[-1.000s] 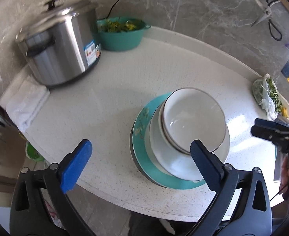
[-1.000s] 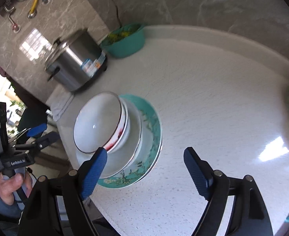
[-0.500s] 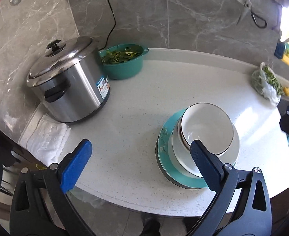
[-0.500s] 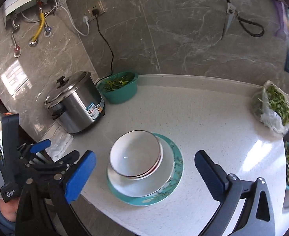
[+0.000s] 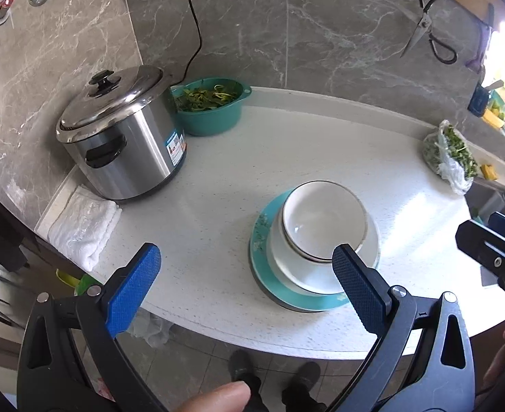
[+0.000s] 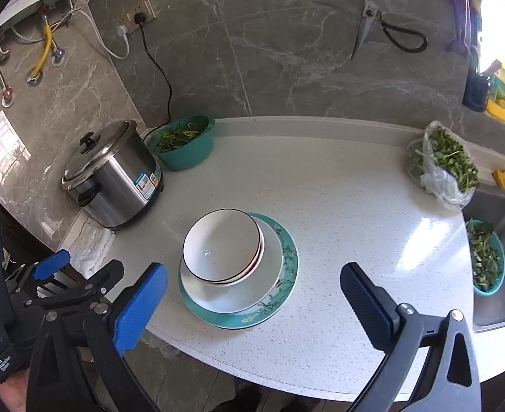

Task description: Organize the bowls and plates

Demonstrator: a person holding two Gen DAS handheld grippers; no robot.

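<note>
Left gripper (image 5: 245, 283) and right gripper (image 6: 252, 304): jaws spread wide, nothing between them, both above the desk (image 6: 338, 206). Stacked bowls (image 6: 223, 245) sit on a white plate (image 6: 252, 295) atop a teal plate (image 6: 288, 274)

Bright daylight from the right flares white, glaring off the speckled white stone counter (image 6: 355, 206); sharp centre, fisheye-curved edges.

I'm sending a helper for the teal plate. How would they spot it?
On the white counter, right of the steel cooker, stands one stack of dishes. The teal plate is the wide floral-rimmed one underneath the white dishes, unlike the deep teal basin holding greens.
</note>
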